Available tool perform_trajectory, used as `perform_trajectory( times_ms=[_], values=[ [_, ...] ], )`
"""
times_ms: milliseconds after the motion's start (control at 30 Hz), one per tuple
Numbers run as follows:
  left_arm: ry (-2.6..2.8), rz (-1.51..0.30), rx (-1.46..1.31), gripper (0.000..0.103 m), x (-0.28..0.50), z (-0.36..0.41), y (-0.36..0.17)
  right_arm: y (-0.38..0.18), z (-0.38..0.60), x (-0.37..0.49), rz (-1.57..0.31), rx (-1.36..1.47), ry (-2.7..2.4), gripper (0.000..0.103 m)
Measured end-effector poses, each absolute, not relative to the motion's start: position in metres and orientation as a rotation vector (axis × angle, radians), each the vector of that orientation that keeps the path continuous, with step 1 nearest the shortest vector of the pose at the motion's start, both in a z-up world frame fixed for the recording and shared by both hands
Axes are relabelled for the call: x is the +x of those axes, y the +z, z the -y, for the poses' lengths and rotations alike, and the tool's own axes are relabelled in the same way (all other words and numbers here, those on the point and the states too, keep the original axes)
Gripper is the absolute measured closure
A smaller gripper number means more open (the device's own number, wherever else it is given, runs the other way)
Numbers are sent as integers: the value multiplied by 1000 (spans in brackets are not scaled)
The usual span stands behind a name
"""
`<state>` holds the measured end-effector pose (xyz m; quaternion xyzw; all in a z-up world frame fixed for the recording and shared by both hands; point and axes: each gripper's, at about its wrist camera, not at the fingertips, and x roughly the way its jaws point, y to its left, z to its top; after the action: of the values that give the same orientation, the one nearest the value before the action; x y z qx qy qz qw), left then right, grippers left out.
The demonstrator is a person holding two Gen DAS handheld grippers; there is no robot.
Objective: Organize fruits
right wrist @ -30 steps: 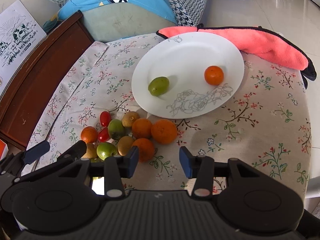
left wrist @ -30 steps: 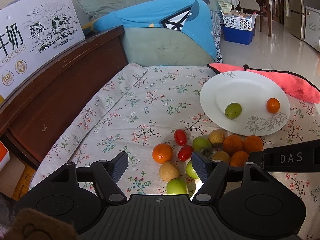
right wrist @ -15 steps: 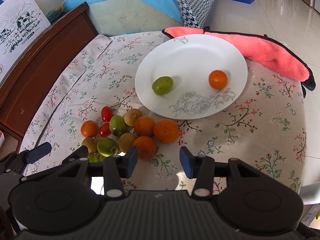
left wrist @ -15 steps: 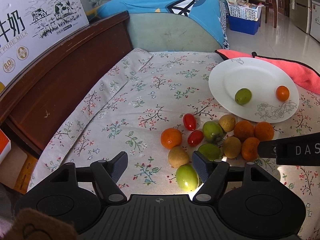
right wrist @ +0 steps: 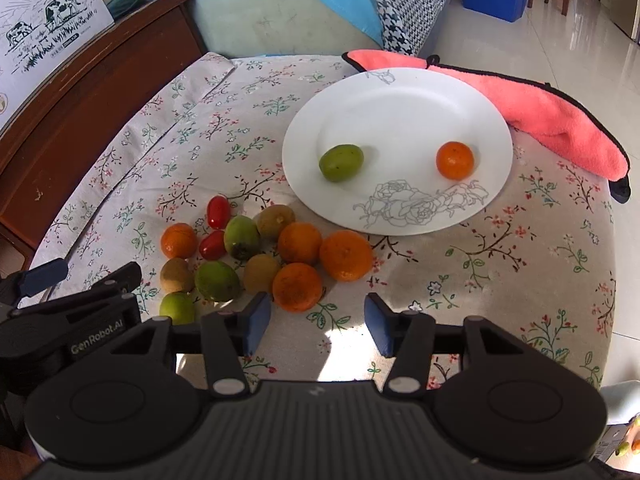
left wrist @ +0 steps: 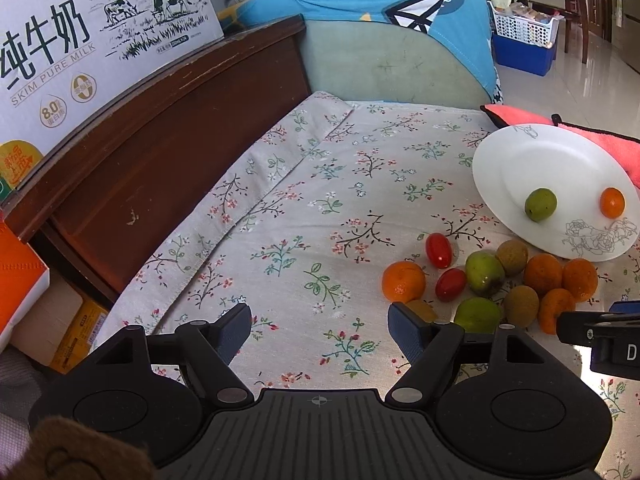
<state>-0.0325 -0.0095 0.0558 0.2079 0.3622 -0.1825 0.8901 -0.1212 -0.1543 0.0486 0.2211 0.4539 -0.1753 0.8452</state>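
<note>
The fruits are lying in a tight pile on the flowery cloth that is covering the surface, just beside the near rim of the white plate. In the pile I am counting four oranges, two red tomatoes, three green fruits and three brown ones. On the plate one green fruit and one small orange are sitting well apart, with lots of bare plate between them. A pink cloth is lying along the far rim of the plate, touching it. To the left of the pile the cloth is wide and bare up to the dark wooden edge. On the right the surface is curving down to the floor. The left gripper is hanging over bare cloth left of the pile, its jaws have just been opening wide, and nothing is between them. The right gripper is hanging just in front of the nearest orange, its jaws have just been opening too, holding nothing
</note>
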Motion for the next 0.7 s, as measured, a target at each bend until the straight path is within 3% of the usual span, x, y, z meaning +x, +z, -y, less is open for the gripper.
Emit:
perform_trajectory(
  times_ms=[700],
  values=[
    [-618,-765,449,21,-74,38,56,50,180,-128,-899,513,-375,49]
  ],
)
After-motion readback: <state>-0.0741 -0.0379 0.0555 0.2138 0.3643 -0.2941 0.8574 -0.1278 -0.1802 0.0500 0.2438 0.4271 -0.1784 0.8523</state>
